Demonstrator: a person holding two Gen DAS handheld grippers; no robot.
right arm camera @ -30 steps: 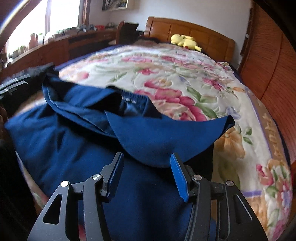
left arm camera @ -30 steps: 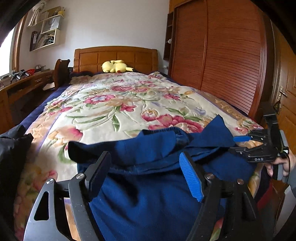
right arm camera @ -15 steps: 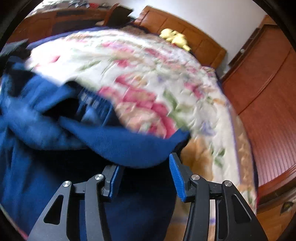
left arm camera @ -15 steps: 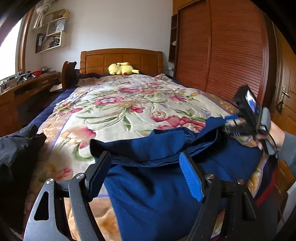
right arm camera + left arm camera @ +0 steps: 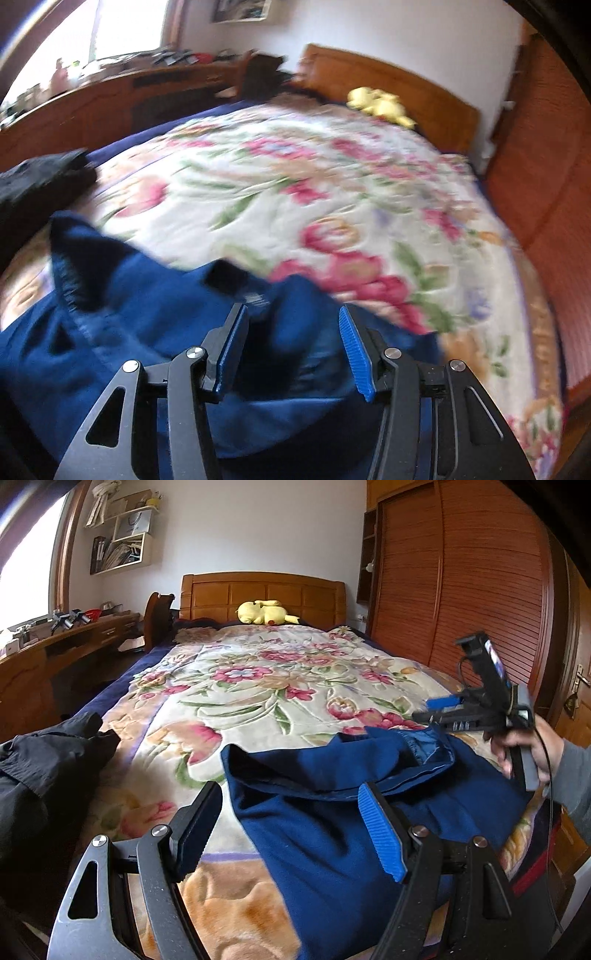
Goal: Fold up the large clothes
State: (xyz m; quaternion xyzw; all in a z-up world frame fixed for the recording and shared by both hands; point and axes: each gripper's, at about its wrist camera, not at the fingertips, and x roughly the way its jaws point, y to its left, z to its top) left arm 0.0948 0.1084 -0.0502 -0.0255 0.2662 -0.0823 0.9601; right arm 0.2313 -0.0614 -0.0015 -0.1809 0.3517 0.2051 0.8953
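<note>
A large navy blue garment (image 5: 332,812) lies crumpled at the foot of a bed with a floral blanket (image 5: 258,686); it also shows in the right wrist view (image 5: 147,332). My left gripper (image 5: 291,819) is open and empty, just above the garment's near left part. My right gripper (image 5: 291,343) is open and empty, hovering over the garment's upper edge. In the left wrist view the right gripper (image 5: 443,709) is held by a hand at the garment's far right side.
A black garment (image 5: 44,768) lies at the bed's left edge. A yellow plush toy (image 5: 262,613) rests by the wooden headboard (image 5: 262,594). A wooden desk (image 5: 55,642) runs along the left; a wooden wardrobe (image 5: 461,590) stands on the right.
Both grippers have pulled back and risen from the navy garment. The right gripper has lifted off the cloth edge. The garment's folded flap has settled lower on the bed.
</note>
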